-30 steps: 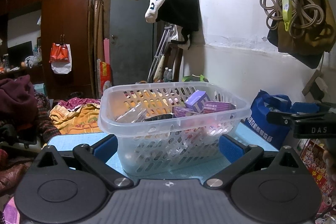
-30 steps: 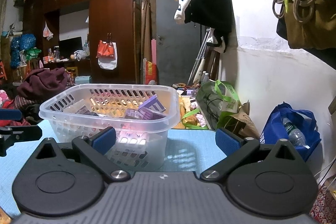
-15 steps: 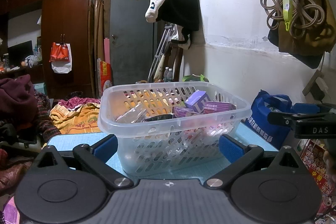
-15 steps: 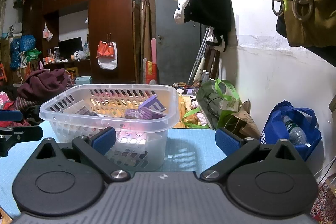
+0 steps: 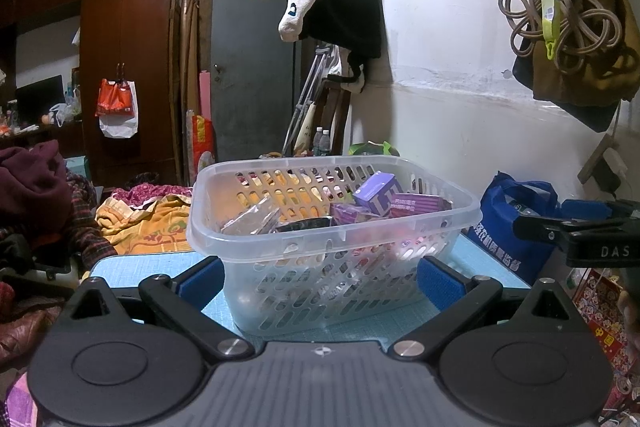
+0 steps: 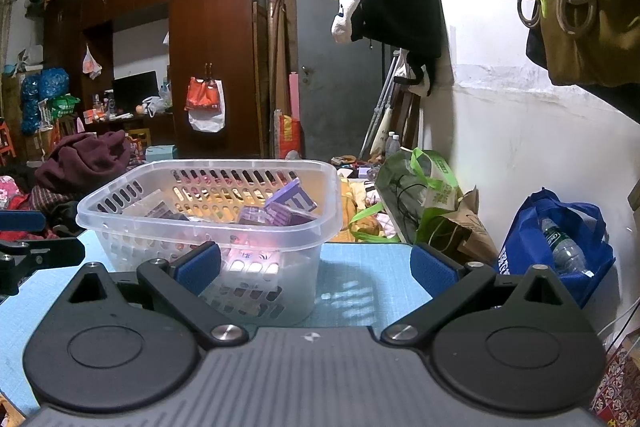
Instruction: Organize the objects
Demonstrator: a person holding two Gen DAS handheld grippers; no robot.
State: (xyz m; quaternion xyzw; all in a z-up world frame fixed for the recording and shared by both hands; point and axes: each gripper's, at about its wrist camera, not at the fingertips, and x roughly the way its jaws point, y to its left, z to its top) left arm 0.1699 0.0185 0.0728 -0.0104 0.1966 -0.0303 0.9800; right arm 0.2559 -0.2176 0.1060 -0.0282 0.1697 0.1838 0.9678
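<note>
Basket on the mat, both tongs wide

Basket [image 5: 334,227] of clear slotted plastic stands on the light blue mat [image 6: 368,287], directly ahead of my left gripper [image 5: 318,277]. Its blue pads [image 5: 198,277] are spread wide, one to each side of the basket's near wall; I cannot tell whether they touch it. Nothing is held.

Inside the basket: purple boxes [image 5: 378,193] piled toward the right side, and clear packets [image 5: 250,221] leaning on the left.

My right gripper [image 6: 316,267] is also spread wide and holds nothing. From its view the basket [image 6: 208,223] sits left of centre; the left pad overlaps the basket's near right corner, the right pad is over bare mat.

A blue bag [image 6: 556,247] sits by the wall to the right, off the mat.
</note>
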